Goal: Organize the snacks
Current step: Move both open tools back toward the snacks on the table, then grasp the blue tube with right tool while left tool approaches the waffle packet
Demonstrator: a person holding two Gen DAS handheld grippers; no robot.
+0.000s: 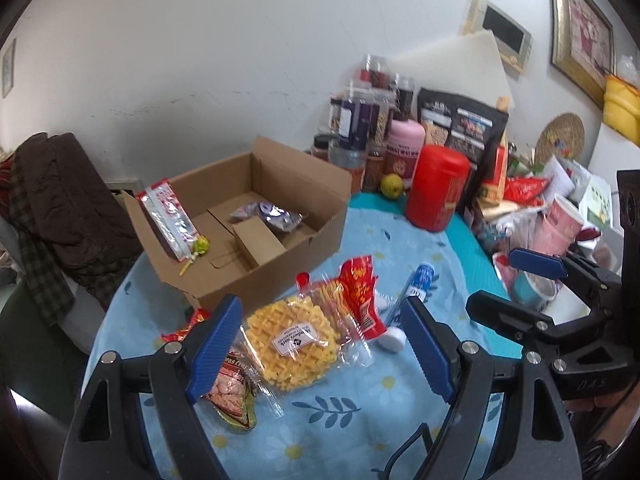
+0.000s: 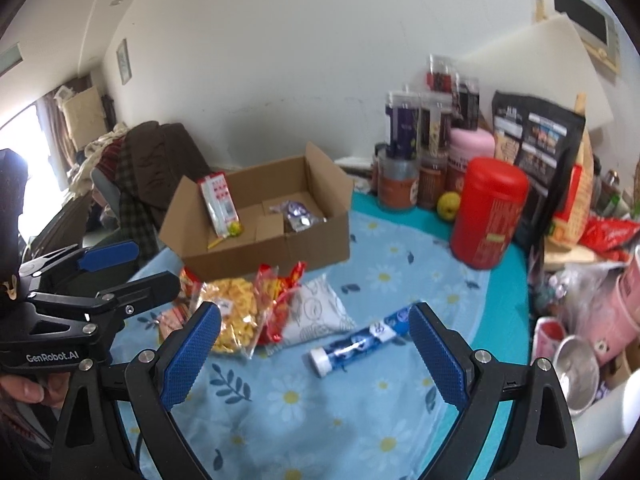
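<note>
An open cardboard box [image 1: 280, 236] [image 2: 312, 240] stands at the table's far left; it holds a red-white packet [image 1: 170, 220] [image 2: 218, 204], a lollipop [image 1: 200, 246] and a purple packet [image 1: 272, 216] [image 2: 296, 216]. In front of it lie a yellow waffle snack bag [image 1: 292, 340] [image 2: 236, 312], a red packet [image 1: 360, 292] [image 2: 280, 300], a white pouch [image 2: 316, 312], a blue tube [image 1: 418, 280] [image 2: 360, 340] and a peanut packet [image 1: 232, 392]. My left gripper [image 1: 316, 344] is open over the waffle bag. My right gripper [image 2: 316, 344] is open over the blue tube.
The table has a blue flowered cloth [image 1: 360, 412] [image 2: 320, 400]. A red canister [image 1: 438, 188] [image 2: 490, 212], jars [image 1: 360, 128] [image 2: 416, 136], a black bag [image 1: 464, 124] [image 2: 536, 140] and pink cups [image 1: 560, 220] [image 2: 616, 308] crowd the back and right. A coat-draped chair [image 1: 60, 200] stands left.
</note>
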